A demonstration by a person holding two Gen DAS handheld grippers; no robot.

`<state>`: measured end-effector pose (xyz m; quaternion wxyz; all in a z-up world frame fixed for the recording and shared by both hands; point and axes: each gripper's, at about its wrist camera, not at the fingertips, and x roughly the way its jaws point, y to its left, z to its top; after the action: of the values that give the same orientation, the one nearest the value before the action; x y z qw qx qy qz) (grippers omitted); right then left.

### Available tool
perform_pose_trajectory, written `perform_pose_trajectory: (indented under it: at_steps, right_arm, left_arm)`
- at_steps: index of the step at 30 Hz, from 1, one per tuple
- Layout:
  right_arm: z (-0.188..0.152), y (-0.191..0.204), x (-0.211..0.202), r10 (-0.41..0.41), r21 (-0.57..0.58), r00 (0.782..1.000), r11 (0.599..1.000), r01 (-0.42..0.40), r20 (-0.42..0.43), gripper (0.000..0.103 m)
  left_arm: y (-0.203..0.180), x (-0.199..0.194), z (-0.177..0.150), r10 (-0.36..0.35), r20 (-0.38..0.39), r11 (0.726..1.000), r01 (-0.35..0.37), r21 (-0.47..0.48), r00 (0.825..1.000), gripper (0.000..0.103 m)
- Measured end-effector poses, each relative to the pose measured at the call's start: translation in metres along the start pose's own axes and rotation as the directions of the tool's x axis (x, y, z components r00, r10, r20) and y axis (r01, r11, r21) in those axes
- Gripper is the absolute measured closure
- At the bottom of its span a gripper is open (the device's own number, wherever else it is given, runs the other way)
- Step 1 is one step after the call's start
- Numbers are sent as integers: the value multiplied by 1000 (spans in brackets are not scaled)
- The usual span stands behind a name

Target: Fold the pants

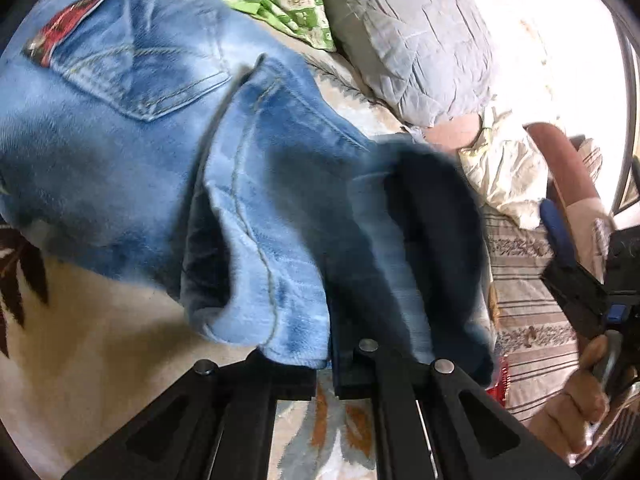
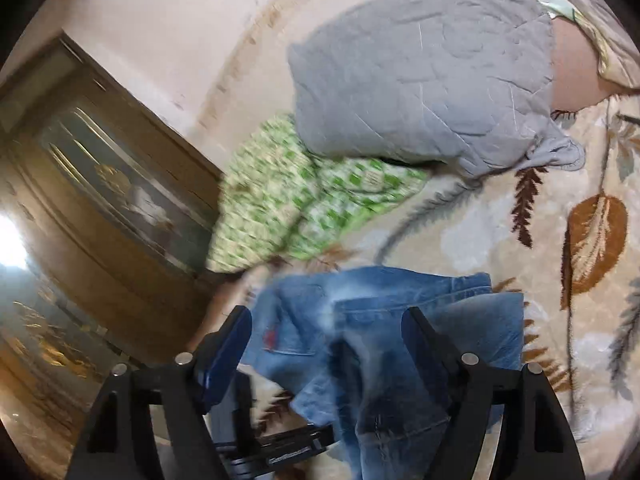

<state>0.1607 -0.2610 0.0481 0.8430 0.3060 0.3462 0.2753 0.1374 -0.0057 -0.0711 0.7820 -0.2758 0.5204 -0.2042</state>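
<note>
Blue jeans (image 1: pixel 140 128) lie on a cream leaf-patterned blanket (image 1: pixel 92 320), back pocket and red label up. My left gripper (image 1: pixel 332 344) is shut on a fold of the jeans' leg, and the denim drapes over its fingers and hides them. In the right wrist view the jeans (image 2: pixel 360 320) lie below and in front of my right gripper (image 2: pixel 320 344). Its blue-padded fingers (image 2: pixel 224 352) stand wide apart, open and empty above the cloth. The right gripper also shows at the right edge of the left wrist view (image 1: pixel 576 280), held by a hand.
A grey quilted pillow (image 2: pixel 420 72) and a green checked cloth (image 2: pixel 288 200) lie beyond the jeans. A wooden cabinet with glass doors (image 2: pixel 100 200) stands to the left. A striped sheet (image 1: pixel 524 288) and crumpled cream bedding (image 1: pixel 504 168) lie to the right.
</note>
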Motion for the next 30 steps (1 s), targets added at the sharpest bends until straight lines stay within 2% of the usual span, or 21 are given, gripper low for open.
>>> perform_pose_trajectory:
  at_steps: [1,2,4,5,6,8,9,12,14,16,17,19,22,24,28,30]
  right_arm:
    - [1,0,-7,18,5,1000,1000,-18,4,23]
    - [1,1,-14,1,0,1000,1000,-1,11,23]
    - [-2,-1,-15,-88,-8,996,996,87,-14,23]
    - [-5,-5,-13,-117,-9,992,993,117,-41,23]
    - [-13,-14,-6,-171,0,983,985,171,-67,23]
    - [-25,-28,10,-306,7,942,951,310,-141,23]
    - [-31,-34,13,-344,12,925,936,351,-158,23]
    - [-45,-44,15,-364,35,909,925,378,-203,32]
    - [-50,-43,11,-407,16,893,909,417,-193,33]
    - [-51,-40,6,-369,26,914,925,378,-172,34]
    - [-53,-37,4,-348,23,922,934,357,-169,39]
    - [-56,-31,9,-357,2,916,932,363,-181,44]
    - [-67,-34,29,-349,-4,911,934,357,-218,58]
    - [-73,-37,41,-314,7,918,946,325,-243,58]
    - [-80,-22,54,-311,-50,917,950,309,-250,58]
    - [-78,-19,47,-327,-46,920,945,325,-217,58]
  left_arm:
    - [-2,-1,2,8,6,1000,-9,6,1000,98]
    - [-4,-3,3,15,11,1000,-15,20,1000,96]
    - [-6,-13,5,39,25,998,-40,42,999,87]
    - [-3,-20,6,51,48,997,-53,53,998,75]
    - [-4,-28,6,66,77,996,-71,62,995,56]
    - [-3,-40,9,95,106,993,-102,62,990,40]
    - [-3,-46,6,87,114,993,-96,74,990,40]
    - [-14,-54,-4,81,138,984,-102,148,987,40]
    - [-23,-50,-3,41,125,982,-63,180,991,41]
    - [-36,-52,-1,3,142,975,-35,221,990,41]
    - [-44,-49,3,22,144,968,-57,245,989,41]
    - [-55,-40,10,67,99,959,-91,270,993,42]
    - [-67,-54,4,20,102,947,-52,318,995,43]
    - [-68,-72,-7,-12,132,935,-35,352,991,43]
    - [-60,-66,-9,69,127,936,-108,334,989,43]
    - [-52,-47,-5,133,76,942,-150,301,988,43]
